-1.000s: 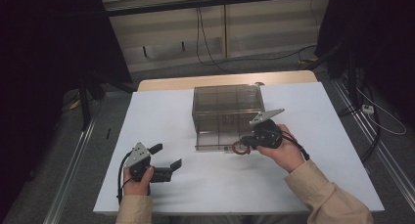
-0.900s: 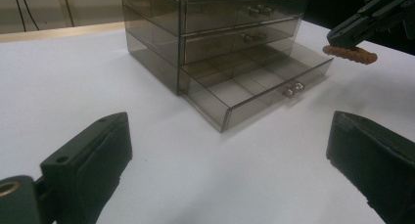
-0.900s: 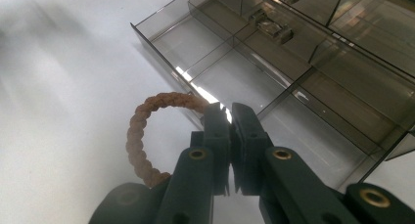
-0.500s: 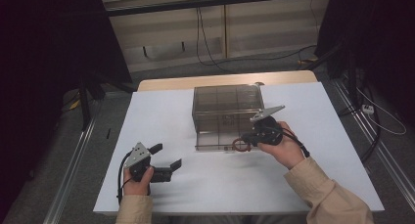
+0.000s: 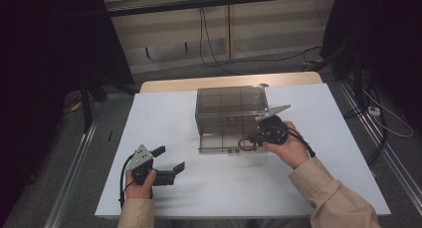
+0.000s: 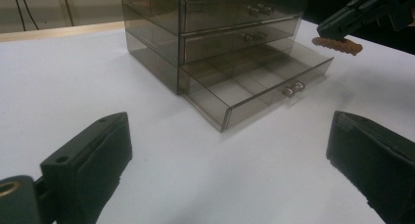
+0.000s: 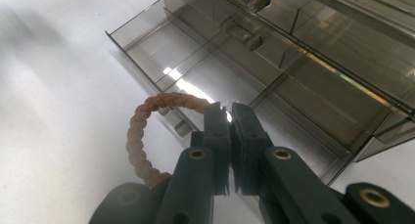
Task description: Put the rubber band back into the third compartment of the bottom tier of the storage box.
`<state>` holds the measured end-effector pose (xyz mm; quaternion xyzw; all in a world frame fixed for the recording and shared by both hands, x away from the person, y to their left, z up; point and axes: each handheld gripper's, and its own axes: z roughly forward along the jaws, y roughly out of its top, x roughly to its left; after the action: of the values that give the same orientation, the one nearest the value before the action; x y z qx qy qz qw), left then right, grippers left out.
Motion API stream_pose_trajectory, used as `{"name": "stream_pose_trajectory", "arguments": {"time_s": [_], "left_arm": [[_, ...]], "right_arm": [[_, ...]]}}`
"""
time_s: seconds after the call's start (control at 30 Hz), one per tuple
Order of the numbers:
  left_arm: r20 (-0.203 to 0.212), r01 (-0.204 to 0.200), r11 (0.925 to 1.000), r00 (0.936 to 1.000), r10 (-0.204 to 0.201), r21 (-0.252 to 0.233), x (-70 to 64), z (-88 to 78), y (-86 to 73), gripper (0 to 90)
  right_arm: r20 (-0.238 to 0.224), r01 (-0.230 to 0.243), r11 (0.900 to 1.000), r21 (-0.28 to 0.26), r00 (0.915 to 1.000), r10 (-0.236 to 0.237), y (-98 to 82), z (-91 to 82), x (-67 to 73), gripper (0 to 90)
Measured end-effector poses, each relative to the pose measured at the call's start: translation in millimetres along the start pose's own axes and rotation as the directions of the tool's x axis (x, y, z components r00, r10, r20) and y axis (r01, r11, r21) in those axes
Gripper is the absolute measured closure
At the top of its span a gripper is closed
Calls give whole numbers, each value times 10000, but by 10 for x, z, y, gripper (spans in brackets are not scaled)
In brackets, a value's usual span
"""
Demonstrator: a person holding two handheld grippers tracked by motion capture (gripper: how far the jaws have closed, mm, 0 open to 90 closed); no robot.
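Jaws of the right gripper are clamped on a braided brown ring; its loop is seen bulging out to the left of the jaws in the right gripper view, hanging over the front edge of the pulled-out bottom drawer of a smoky clear drawer box. No clear long axis is shown by the ring. Left gripper jaws are spread wide, nothing held, well apart from the box on the white table.
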<state>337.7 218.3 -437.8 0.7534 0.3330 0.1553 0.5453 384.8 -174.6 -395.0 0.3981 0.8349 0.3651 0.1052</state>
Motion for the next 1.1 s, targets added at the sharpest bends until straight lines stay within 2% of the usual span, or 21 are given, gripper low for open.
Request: {"name": "stream_pose_trajectory", "arguments": {"time_s": [1.1], "left_arm": [[7,-11,10000,10000,11,30,-4,2,-1,31]], "right_arm": [[435,-292,9995,92,9986,288,3,58,-105,866]]}}
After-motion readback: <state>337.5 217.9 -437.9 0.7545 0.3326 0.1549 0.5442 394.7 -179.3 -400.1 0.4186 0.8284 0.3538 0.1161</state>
